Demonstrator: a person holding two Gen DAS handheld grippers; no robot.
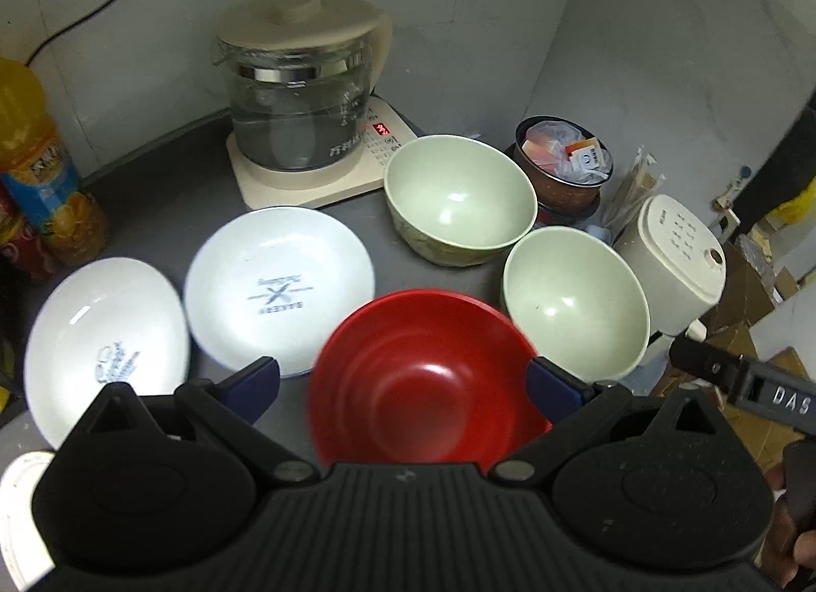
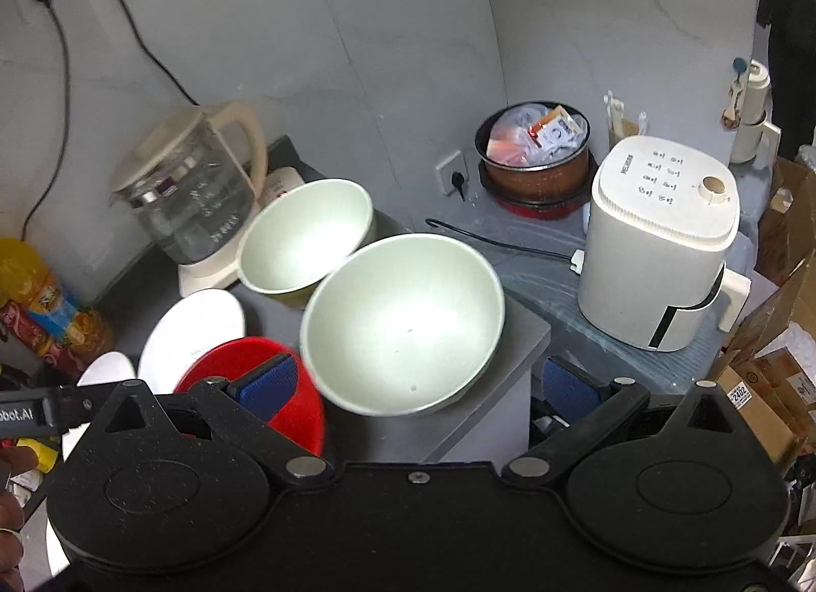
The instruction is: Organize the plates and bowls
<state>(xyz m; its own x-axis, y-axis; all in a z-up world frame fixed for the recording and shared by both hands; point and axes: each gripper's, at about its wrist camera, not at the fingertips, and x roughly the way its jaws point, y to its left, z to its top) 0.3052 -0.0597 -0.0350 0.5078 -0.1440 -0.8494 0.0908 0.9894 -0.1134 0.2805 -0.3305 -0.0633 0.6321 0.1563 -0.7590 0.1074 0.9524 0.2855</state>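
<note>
The left gripper (image 1: 403,380) stands wide open over the grey bench (image 1: 168,194), its blue pads either side of a red bowl (image 1: 423,378); whether they touch the rim I cannot tell. From that red bowl, a white plate (image 1: 278,293) with a printed mark lies at ten o'clock, and a second white plate (image 1: 104,342) sits at nine o'clock, just beside the first. A pale green bowl (image 1: 574,301) stands at two o'clock, close by the red one, and another green bowl (image 1: 459,204) at twelve o'clock. Behind them a glass kettle (image 1: 301,97) rests on its cream base, with a juice bottle (image 1: 38,169) far off at ten o'clock.

The right gripper (image 2: 421,378) is also spread wide and holds nothing, hanging over the near green bowl's (image 2: 403,322) front rim. A white air fryer (image 2: 663,245) stands at two o'clock from that bowl, and a brown pot (image 2: 535,169) stuffed with packets at one o'clock.
</note>
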